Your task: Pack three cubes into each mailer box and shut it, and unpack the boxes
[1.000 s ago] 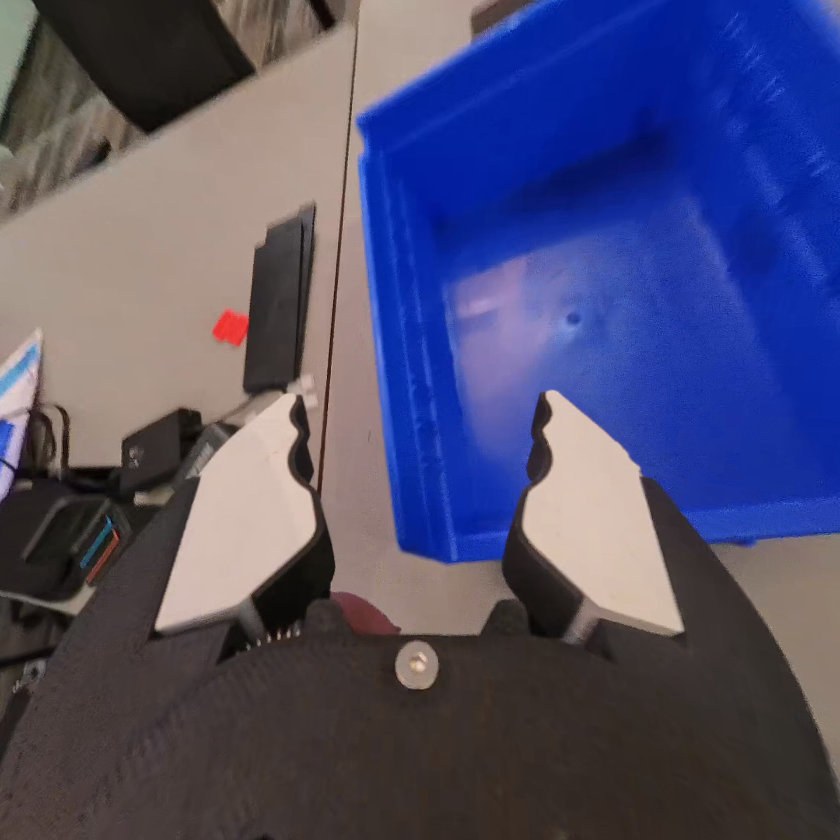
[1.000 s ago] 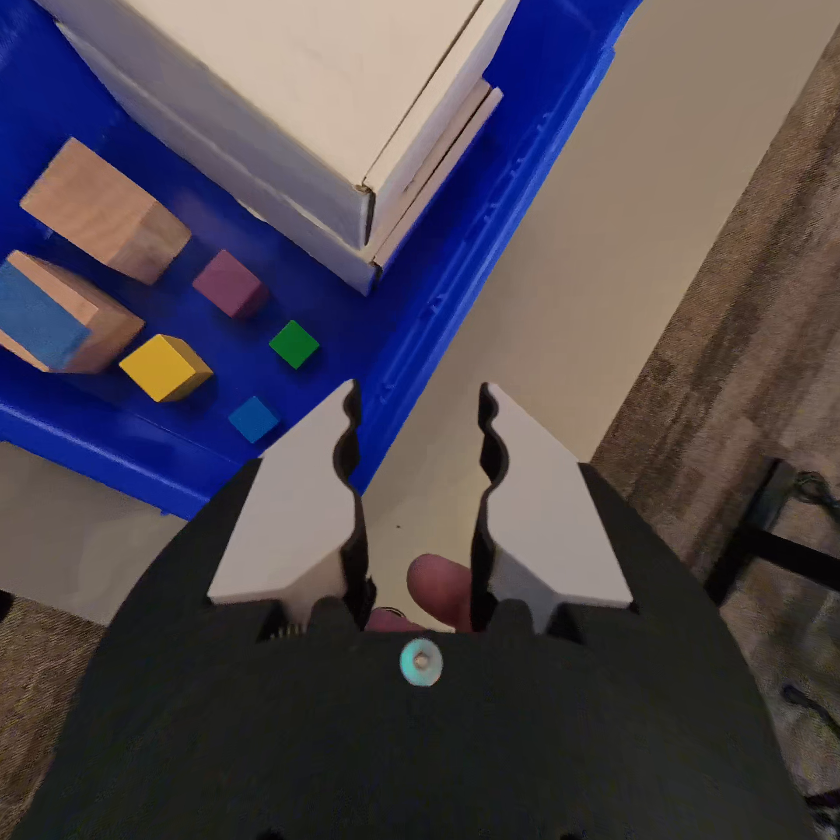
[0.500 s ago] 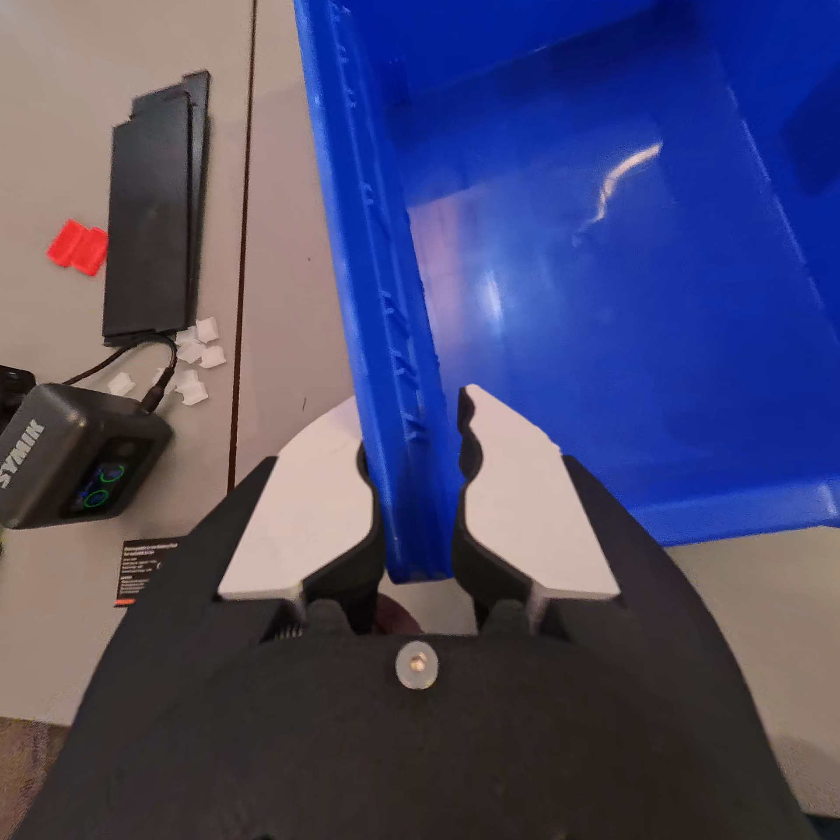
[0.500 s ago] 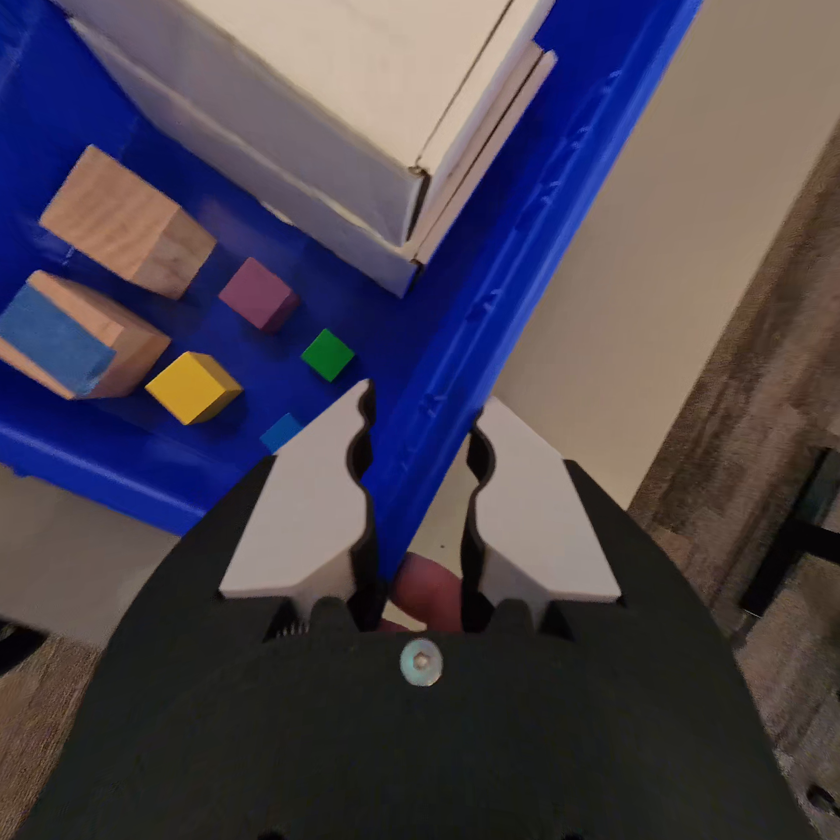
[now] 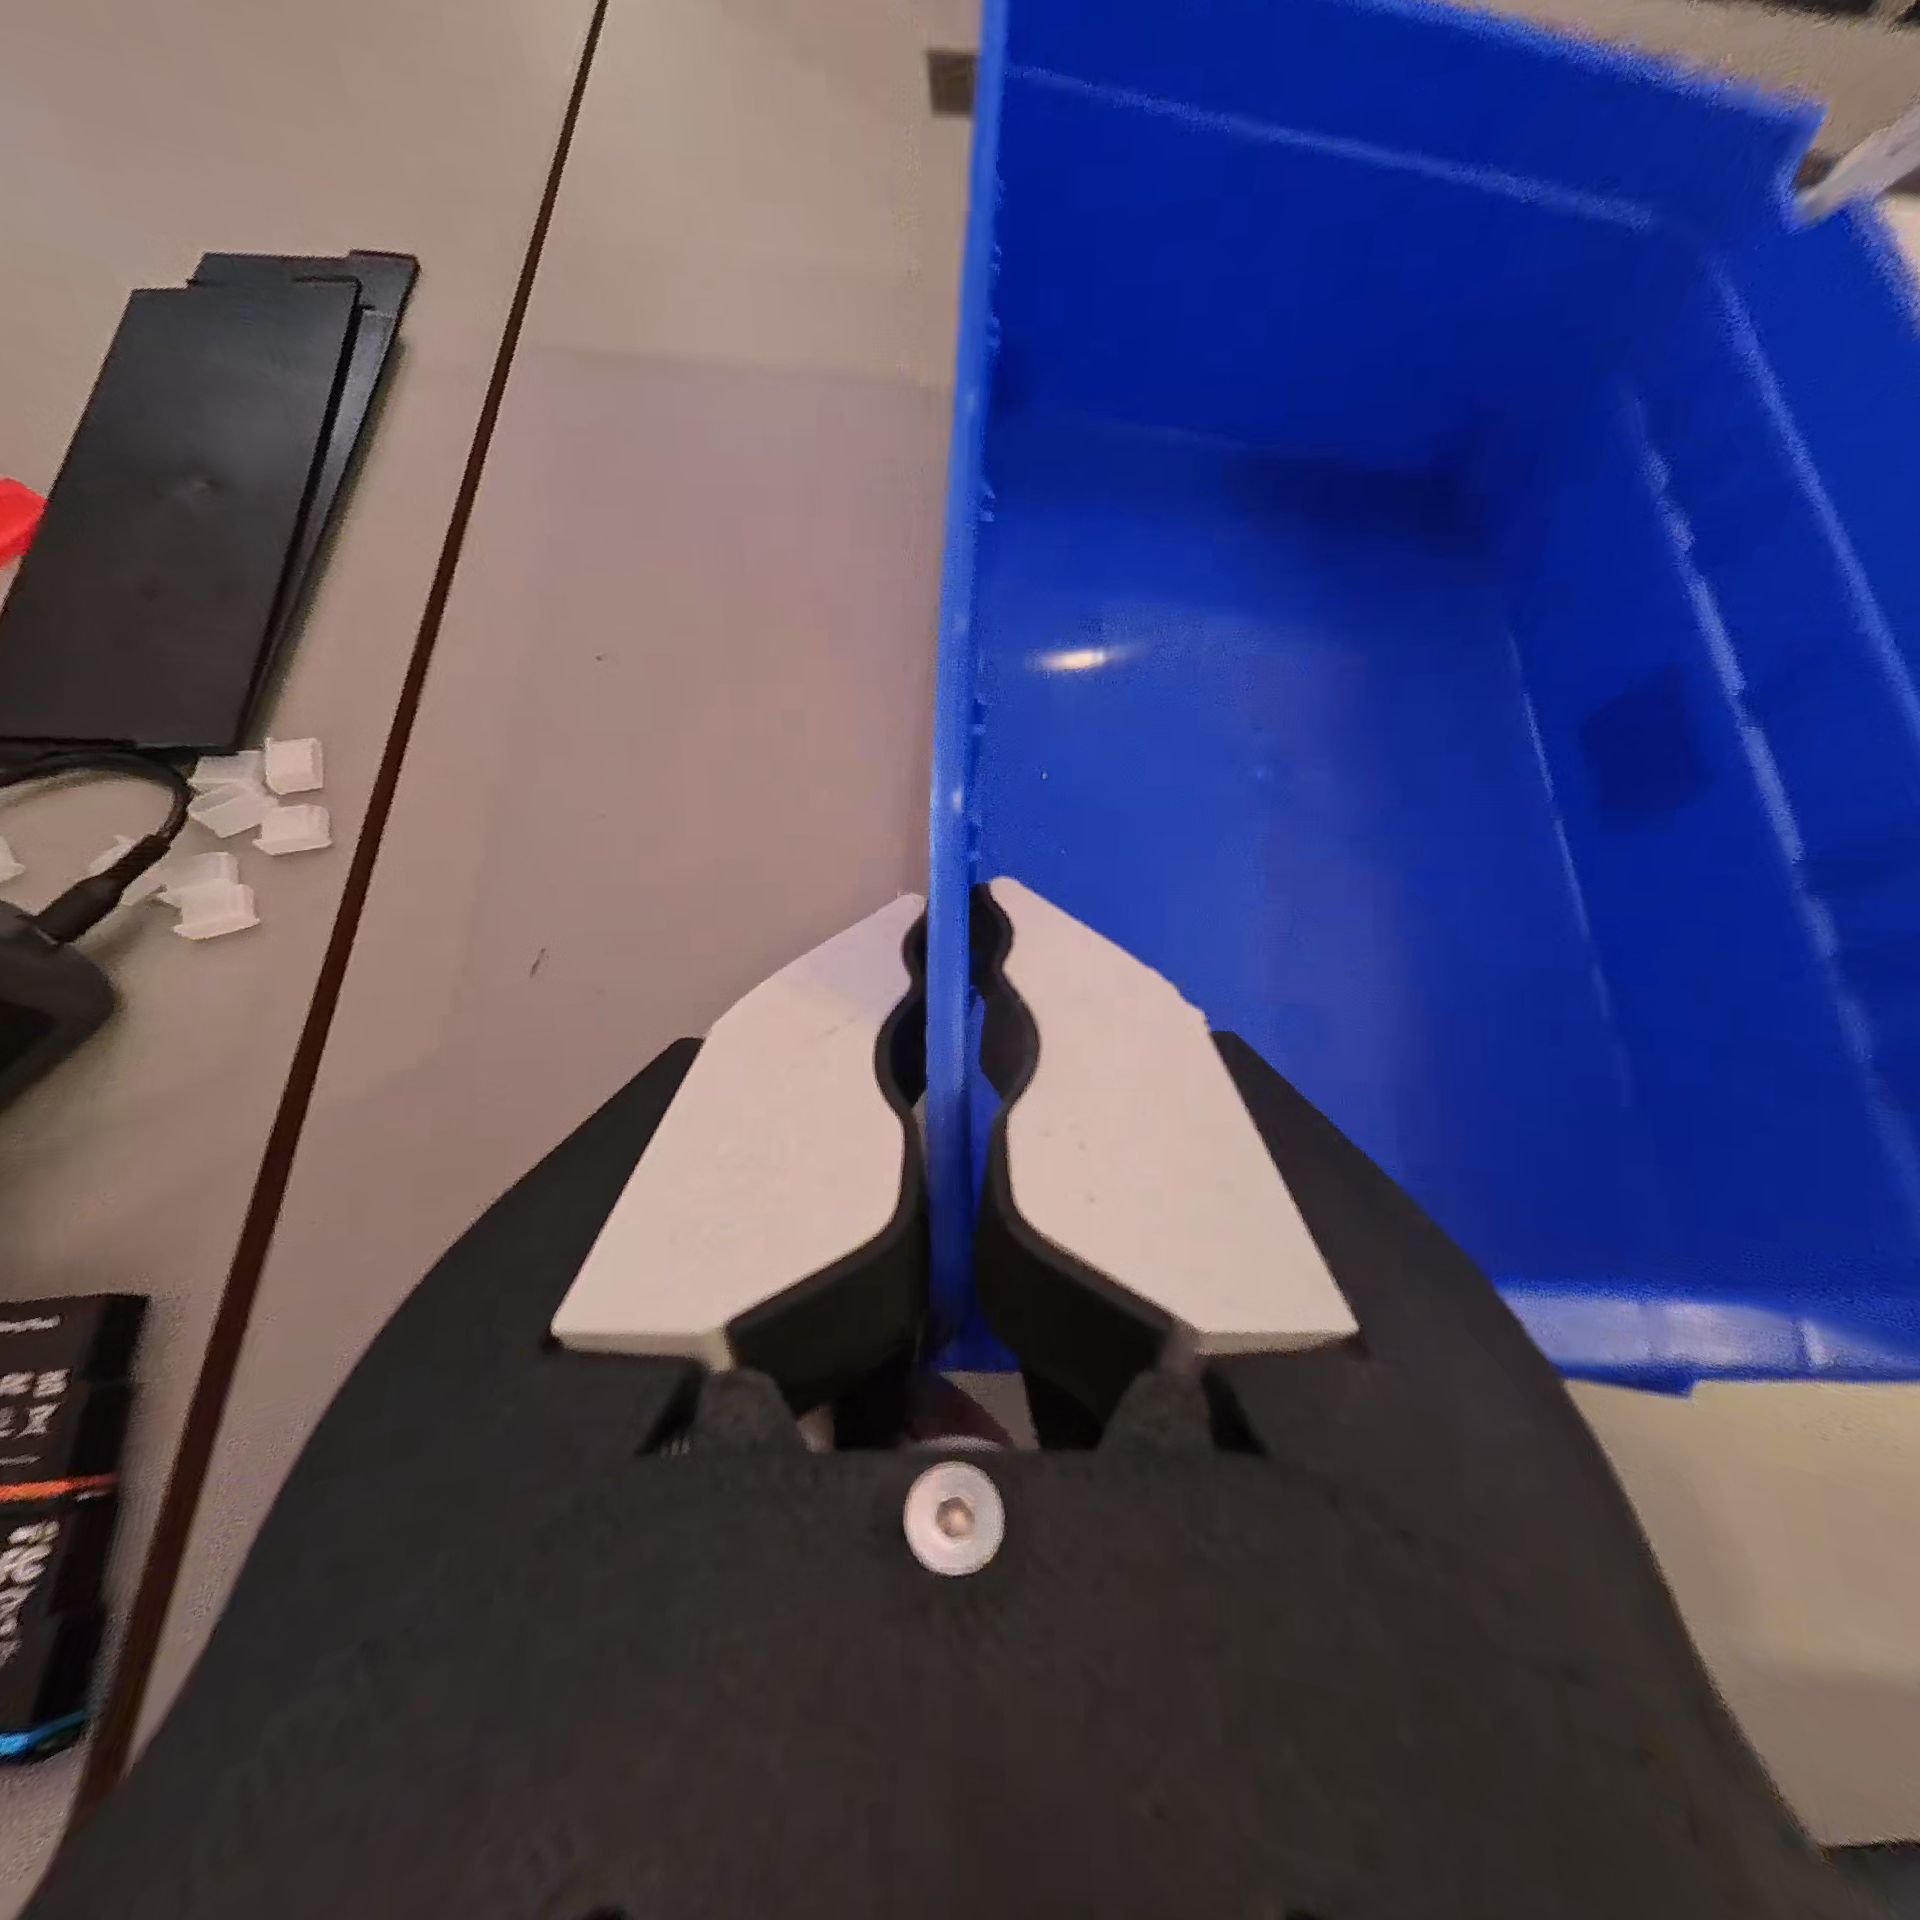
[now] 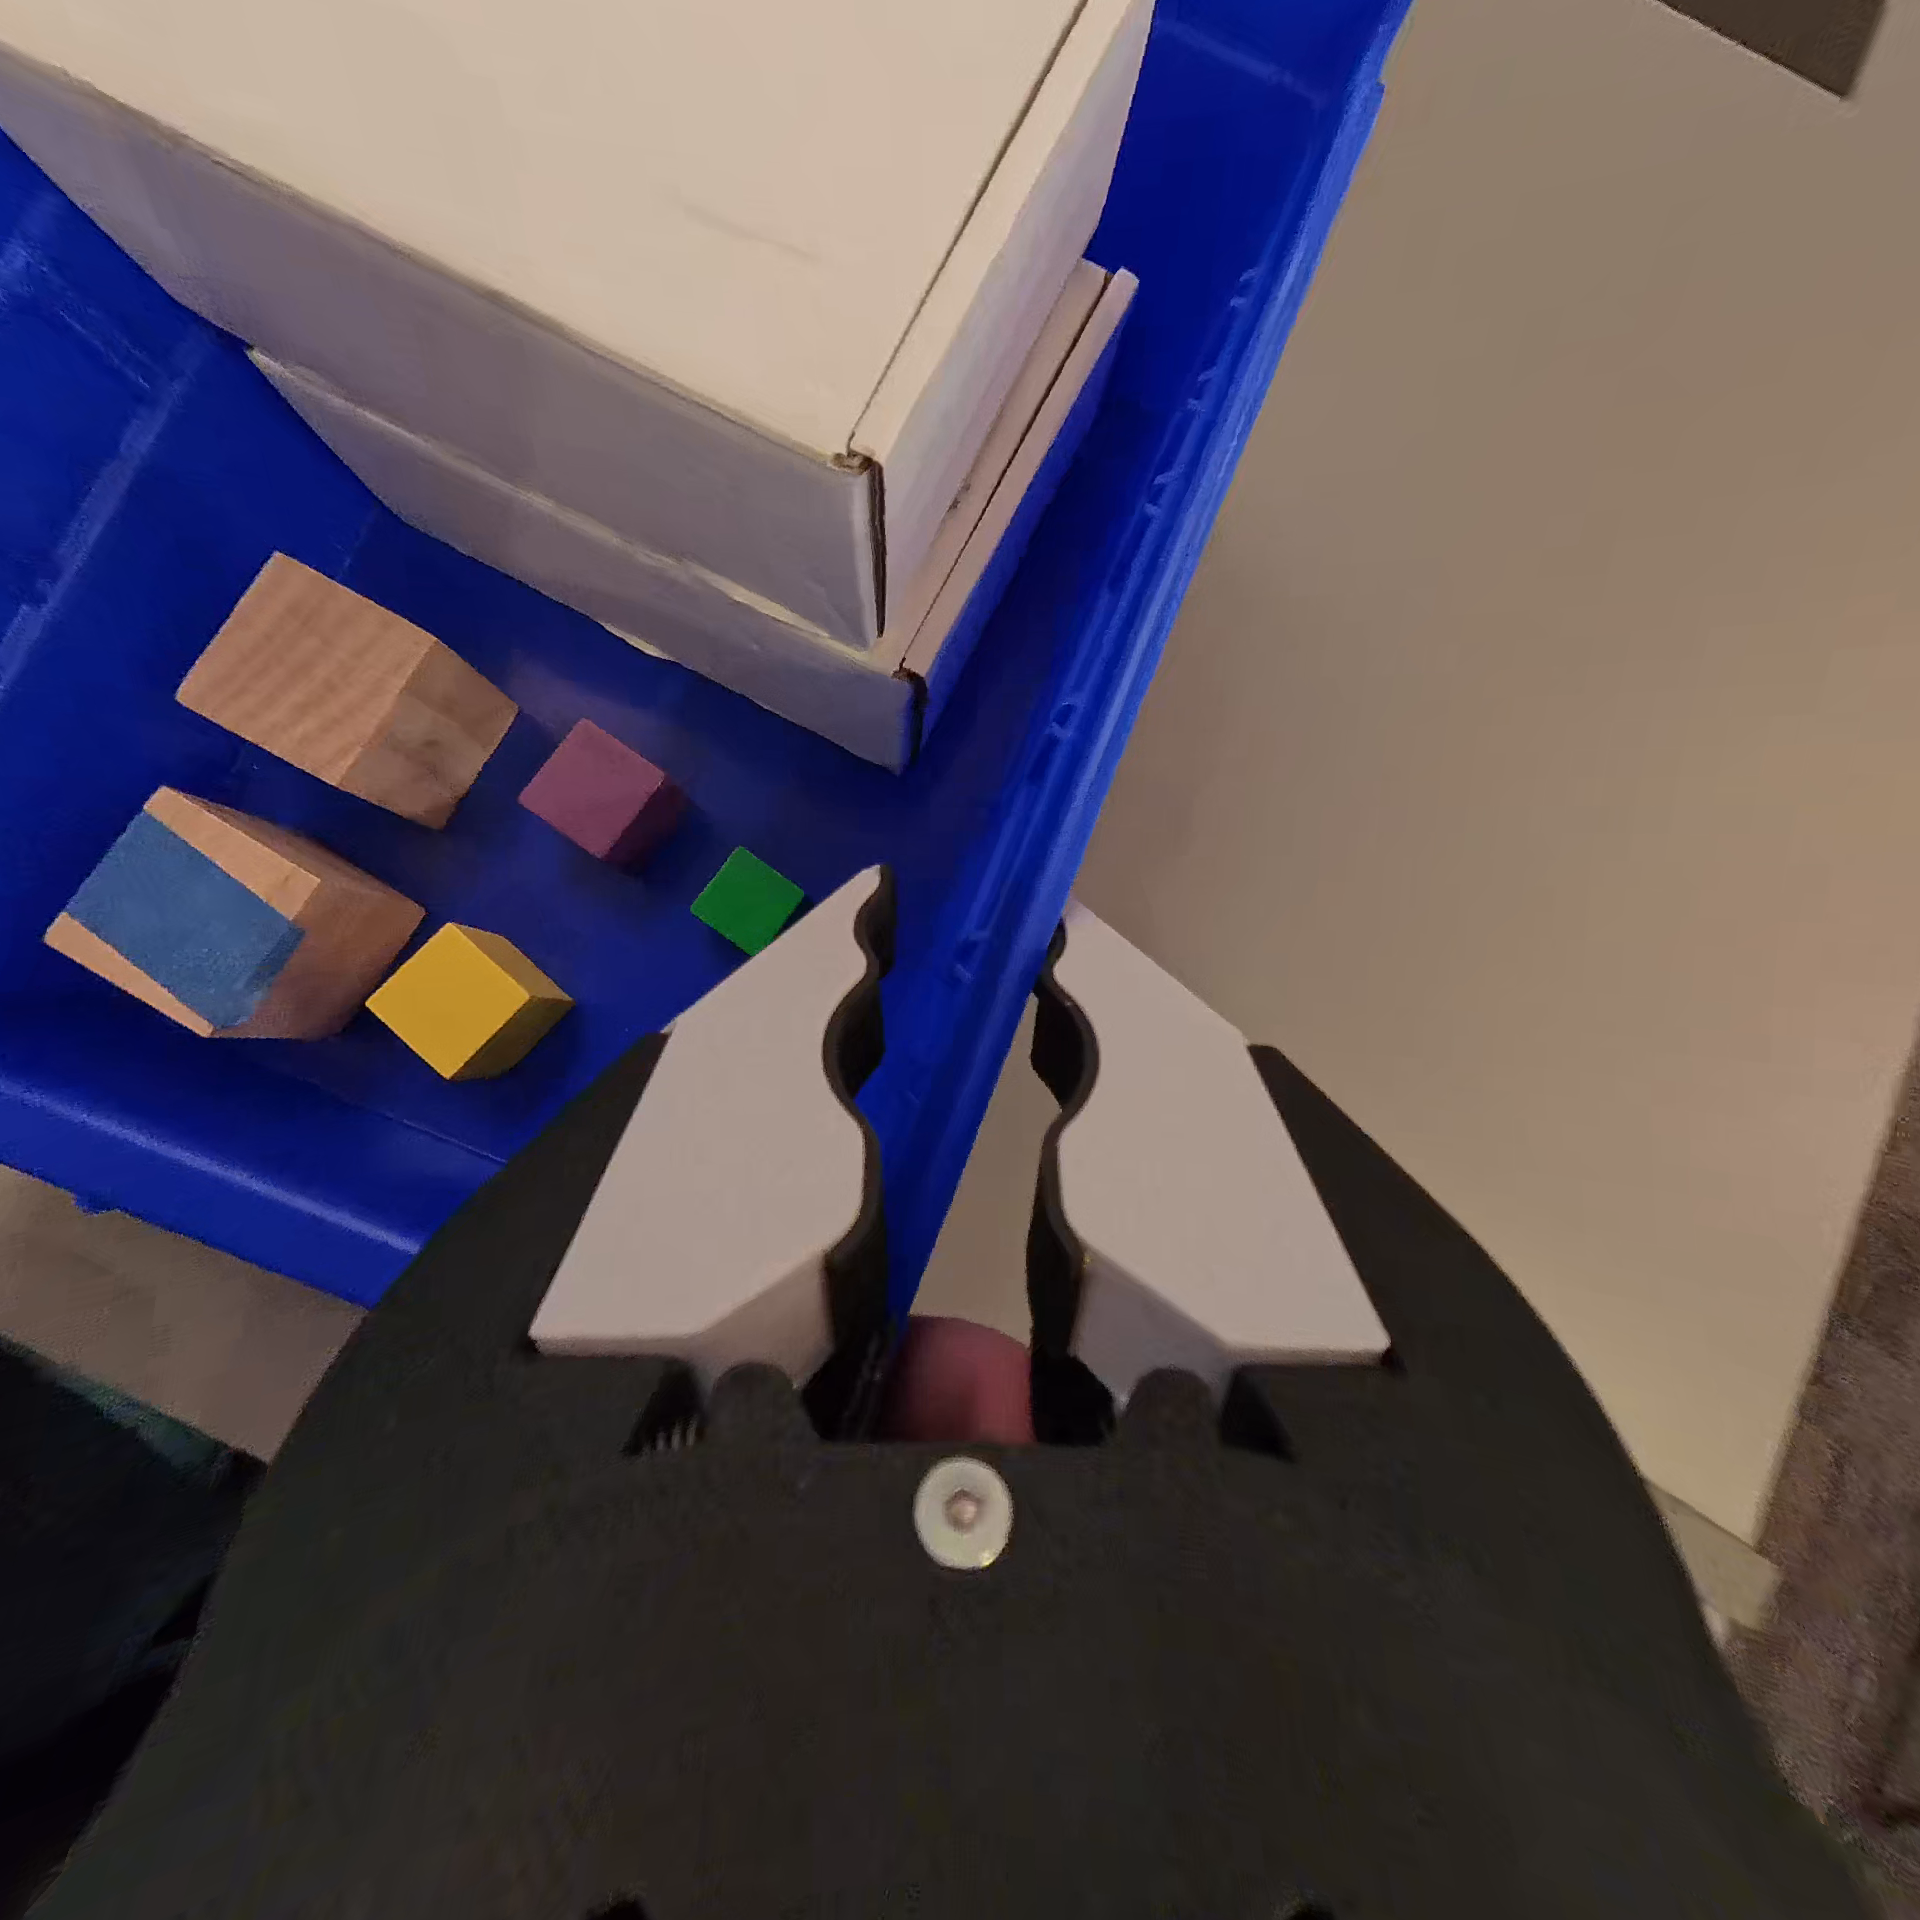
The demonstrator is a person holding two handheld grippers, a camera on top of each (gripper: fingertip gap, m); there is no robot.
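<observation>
My left gripper is shut on the left wall of an empty blue bin; the thin wall runs up between both fingers. My right gripper is closed over the right wall of a second blue bin, one finger inside and one outside. That bin holds two stacked white mailer boxes, both closed. Beside them lie a plain wooden cube, a wooden cube with a blue face, a yellow cube, a purple cube and a green cube.
Left of the empty bin, the grey table carries flat black plates, small white plastic pieces, a black device with a cable and a black packet. The table edge and carpet lie right of the filled bin.
Both grippers have moved onto the bin walls and closed from open. The left one has clamped tight on the thin wall. A small blue cube is now hidden behind the right gripper's finger.
</observation>
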